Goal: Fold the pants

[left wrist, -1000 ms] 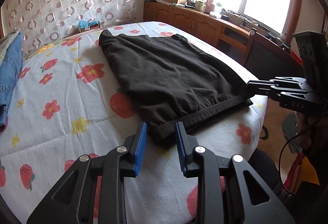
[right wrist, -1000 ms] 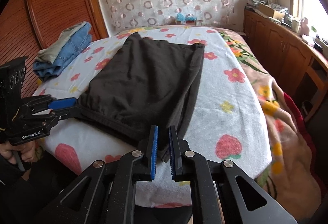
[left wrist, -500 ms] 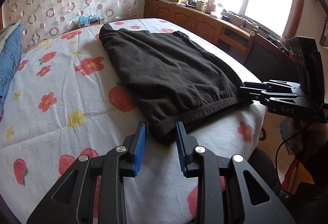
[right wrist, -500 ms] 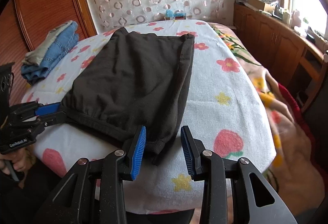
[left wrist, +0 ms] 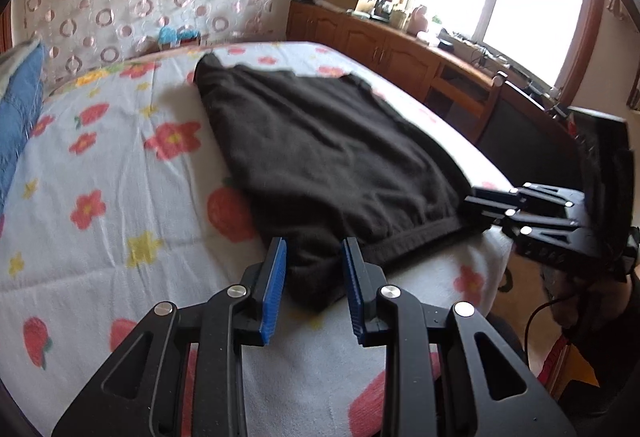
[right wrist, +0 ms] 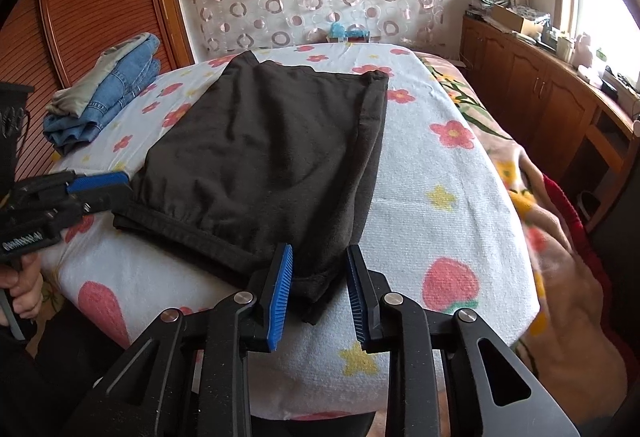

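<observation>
With the dark pants [right wrist: 272, 157] lying flat on the bed [right wrist: 440, 197], both the left gripper [left wrist: 312, 277] and right gripper [right wrist: 316, 289] stand spread around waistband corners, so pinching only one layer risks a lopsided fold.

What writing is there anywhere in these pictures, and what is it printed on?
"GenRobot.AI": white print, upside down and a little blurred, on the body of the left gripper.
Right gripper: any marking is too blurred to read.
Pants, bedsheet: no text.
</observation>
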`<action>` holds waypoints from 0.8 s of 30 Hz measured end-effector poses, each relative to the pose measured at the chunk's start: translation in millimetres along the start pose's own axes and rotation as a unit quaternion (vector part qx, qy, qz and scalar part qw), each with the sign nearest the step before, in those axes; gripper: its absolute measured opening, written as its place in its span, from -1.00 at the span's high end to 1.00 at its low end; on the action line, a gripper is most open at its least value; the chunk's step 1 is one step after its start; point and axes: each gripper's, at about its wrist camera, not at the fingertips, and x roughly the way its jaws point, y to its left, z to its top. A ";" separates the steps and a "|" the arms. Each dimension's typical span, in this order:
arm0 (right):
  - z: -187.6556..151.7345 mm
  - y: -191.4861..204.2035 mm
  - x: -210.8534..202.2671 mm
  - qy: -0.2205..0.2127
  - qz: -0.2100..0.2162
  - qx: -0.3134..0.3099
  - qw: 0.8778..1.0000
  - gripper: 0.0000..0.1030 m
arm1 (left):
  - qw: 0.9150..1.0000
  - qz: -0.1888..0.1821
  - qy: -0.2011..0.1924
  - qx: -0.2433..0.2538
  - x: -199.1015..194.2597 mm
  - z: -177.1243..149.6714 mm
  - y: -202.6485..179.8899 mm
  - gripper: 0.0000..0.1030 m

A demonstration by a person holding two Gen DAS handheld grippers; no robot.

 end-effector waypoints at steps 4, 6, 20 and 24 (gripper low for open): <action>0.6 0.2 0.5 0.001 0.002 0.000 1.000 0.46 | 1.000 -0.001 0.000 -0.014 0.5 -5.4 1.5 0.40; 0.6 0.3 0.7 0.000 0.001 0.001 1.000 0.46 | 1.000 -0.002 -0.002 -0.020 0.6 -6.1 2.5 0.36; 3.6 -1.2 2.5 0.006 0.007 0.001 1.000 0.48 | 0.999 0.005 -0.014 -0.037 -5.3 -13.4 -2.6 0.34; 4.4 -2.3 3.3 0.010 0.026 0.003 1.000 0.70 | 0.999 0.012 -0.014 -0.041 -4.7 -12.1 -2.4 0.37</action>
